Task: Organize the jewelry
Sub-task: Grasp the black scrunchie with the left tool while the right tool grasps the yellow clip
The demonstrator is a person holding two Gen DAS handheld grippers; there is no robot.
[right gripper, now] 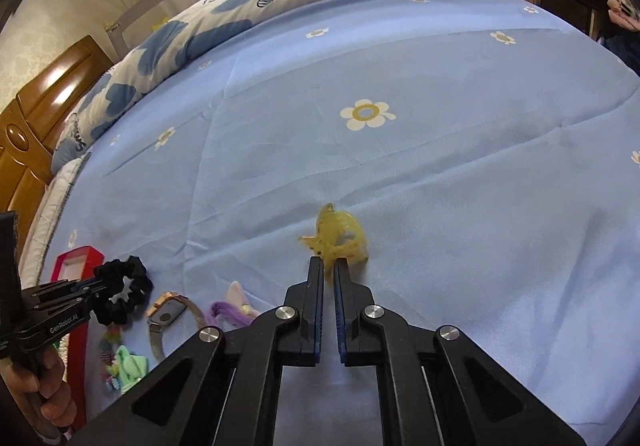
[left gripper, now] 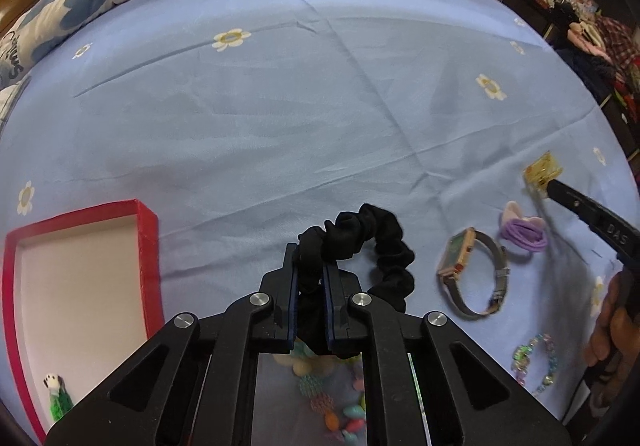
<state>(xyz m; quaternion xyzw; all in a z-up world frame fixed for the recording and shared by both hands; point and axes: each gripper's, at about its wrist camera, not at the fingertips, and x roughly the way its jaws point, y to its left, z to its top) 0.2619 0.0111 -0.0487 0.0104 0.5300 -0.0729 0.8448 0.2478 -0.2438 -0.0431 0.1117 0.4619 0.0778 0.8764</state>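
At the left edge of the left wrist view lies the red box [left gripper: 148, 246], its pale floor bare but for a small green-and-white trinket [left gripper: 56, 394] in the lower corner. The left gripper [left gripper: 310, 266], low centre, is closed on a black scrunchie [left gripper: 360, 242]; one bunched fold is pinched between the pads and the rest of the ring droops to the right onto the bed sheet [left gripper: 240, 126]. Carrying it leftward over the red rim calls for a lift high enough that the hanging loop clears the wall, and a release only once the loop is above the box floor.

Right of the scrunchie lie a wristwatch [left gripper: 472, 274] with a square face and grey mesh strap, a purple hair tie [left gripper: 524, 232] with a pale bow, and lower down a pastel bead bracelet [left gripper: 536, 362]. More coloured beads [left gripper: 340, 414] show under the gripper.

In the right wrist view the right gripper [right gripper: 328, 266], centre, has its jaws nearly together, nipping the near edge of a translucent yellow hair claw [right gripper: 340, 236]. The hold looks slight, so the lift should be slow and level; a twist could flick the clip free. The claw appears blurred, its teeth hard to make out.
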